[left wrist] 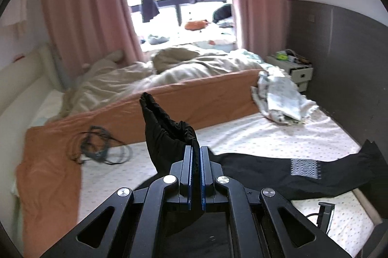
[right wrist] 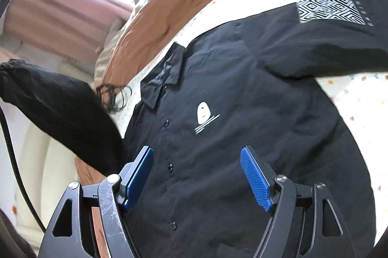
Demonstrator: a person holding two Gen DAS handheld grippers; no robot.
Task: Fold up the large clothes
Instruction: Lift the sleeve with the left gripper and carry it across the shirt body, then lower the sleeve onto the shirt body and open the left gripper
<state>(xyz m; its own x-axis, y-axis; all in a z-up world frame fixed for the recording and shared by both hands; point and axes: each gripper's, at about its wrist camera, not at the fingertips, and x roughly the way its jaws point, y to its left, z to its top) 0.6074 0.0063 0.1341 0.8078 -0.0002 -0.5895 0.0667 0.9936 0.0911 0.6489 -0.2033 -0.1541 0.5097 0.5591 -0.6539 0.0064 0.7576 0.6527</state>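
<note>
A black button-up jacket [right wrist: 242,100] with a white chest logo lies face up on the dotted bedsheet [left wrist: 266,134]. My left gripper [left wrist: 197,149] is shut on one sleeve, and the gathered cuff [left wrist: 165,127] sticks up beyond the fingertips. In the right wrist view that lifted sleeve [right wrist: 60,100] hangs in the air at the left. The other sleeve, with a white patterned patch [left wrist: 304,167], lies stretched out flat. My right gripper [right wrist: 196,161] hovers open over the jacket's button front, with nothing between its blue pads [right wrist: 255,179].
An orange blanket [left wrist: 194,98] runs across the bed beyond the jacket, with a tangle of dark cables [left wrist: 99,144] on it. A pile of pale patterned clothes [left wrist: 281,95] lies at the far right. A white nightstand [left wrist: 291,66] stands against the dark wall.
</note>
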